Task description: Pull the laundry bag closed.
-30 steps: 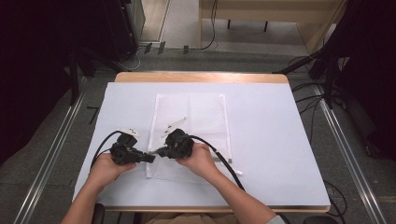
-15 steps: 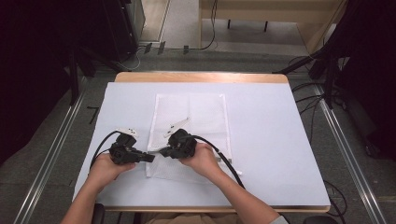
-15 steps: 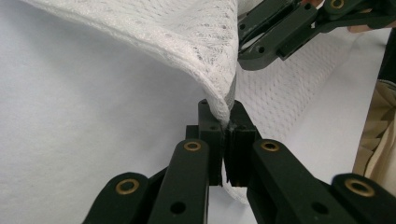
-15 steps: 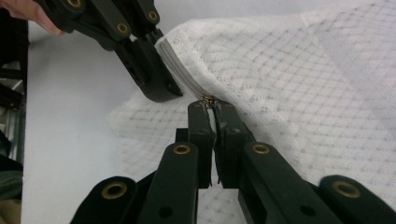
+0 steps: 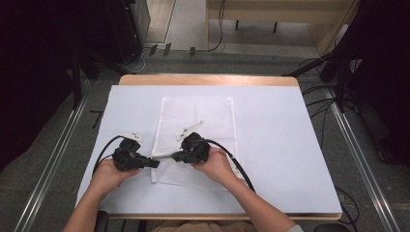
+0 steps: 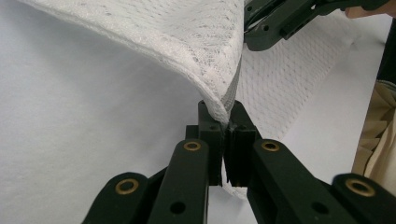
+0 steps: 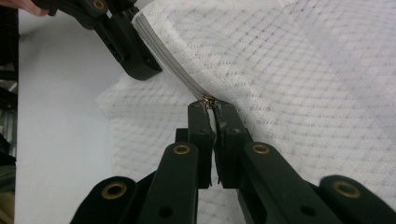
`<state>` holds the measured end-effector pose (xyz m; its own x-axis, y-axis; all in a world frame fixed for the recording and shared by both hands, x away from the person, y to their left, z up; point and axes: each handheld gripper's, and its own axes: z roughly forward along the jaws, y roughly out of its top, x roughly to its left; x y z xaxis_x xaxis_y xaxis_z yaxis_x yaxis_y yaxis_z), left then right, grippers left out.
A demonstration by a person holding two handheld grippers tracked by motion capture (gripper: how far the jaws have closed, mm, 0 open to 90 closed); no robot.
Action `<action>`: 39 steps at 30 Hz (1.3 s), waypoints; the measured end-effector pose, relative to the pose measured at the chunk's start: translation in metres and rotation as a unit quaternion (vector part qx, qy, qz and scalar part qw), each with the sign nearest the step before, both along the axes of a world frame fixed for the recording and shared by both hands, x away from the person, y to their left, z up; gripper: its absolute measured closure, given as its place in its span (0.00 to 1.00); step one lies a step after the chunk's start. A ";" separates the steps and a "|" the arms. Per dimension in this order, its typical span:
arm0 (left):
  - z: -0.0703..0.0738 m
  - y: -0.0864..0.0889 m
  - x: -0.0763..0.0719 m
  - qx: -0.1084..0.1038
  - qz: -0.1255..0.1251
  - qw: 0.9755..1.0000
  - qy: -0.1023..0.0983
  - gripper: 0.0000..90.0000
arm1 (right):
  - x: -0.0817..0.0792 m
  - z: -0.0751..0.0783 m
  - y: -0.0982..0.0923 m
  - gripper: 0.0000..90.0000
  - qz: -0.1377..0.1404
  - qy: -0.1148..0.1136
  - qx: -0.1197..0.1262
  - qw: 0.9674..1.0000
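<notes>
Both tools are clamped on the mesh laundry bag (image 5: 196, 140) lying mid-bench: left tool (image 6: 223, 122) pinching its zipper edge, right tool (image 7: 211, 106) gripping the zipper pull. Zipper travel looks barely begun.

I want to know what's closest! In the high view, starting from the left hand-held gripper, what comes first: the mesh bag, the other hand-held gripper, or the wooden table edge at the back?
1. mesh bag, pinched at its near-left edge.
2. right hand-held gripper, just to the right.
3. wooden table edge, far back.
</notes>
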<state>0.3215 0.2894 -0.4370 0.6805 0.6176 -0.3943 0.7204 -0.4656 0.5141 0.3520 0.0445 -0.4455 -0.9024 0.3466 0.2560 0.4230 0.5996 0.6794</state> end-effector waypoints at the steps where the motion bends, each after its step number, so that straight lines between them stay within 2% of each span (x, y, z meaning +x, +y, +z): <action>1: 0.000 0.000 0.000 0.000 -0.001 1.000 0.000 0.98 | 0.000 0.000 0.000 0.98 0.000 0.000 0.000 1.000; 18: 0.000 0.001 -0.001 0.001 -0.003 1.000 -0.001 0.98 | 0.002 0.001 -0.014 0.98 -0.008 -0.002 -0.014 1.000; 21: 0.001 0.000 -0.003 0.005 -0.008 1.000 -0.007 0.98 | 0.002 0.001 -0.017 0.98 -0.007 0.001 -0.014 1.000; 39: 0.001 0.001 -0.002 0.003 -0.006 1.000 -0.004 0.98 | 0.003 0.001 -0.025 0.98 -0.009 -0.001 -0.023 1.000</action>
<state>0.3194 0.2904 -0.4363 0.6910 0.6111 -0.3862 0.7108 -0.4771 0.5168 0.3551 0.0193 -0.4445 -0.8963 0.3743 0.2378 0.4329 0.6225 0.6520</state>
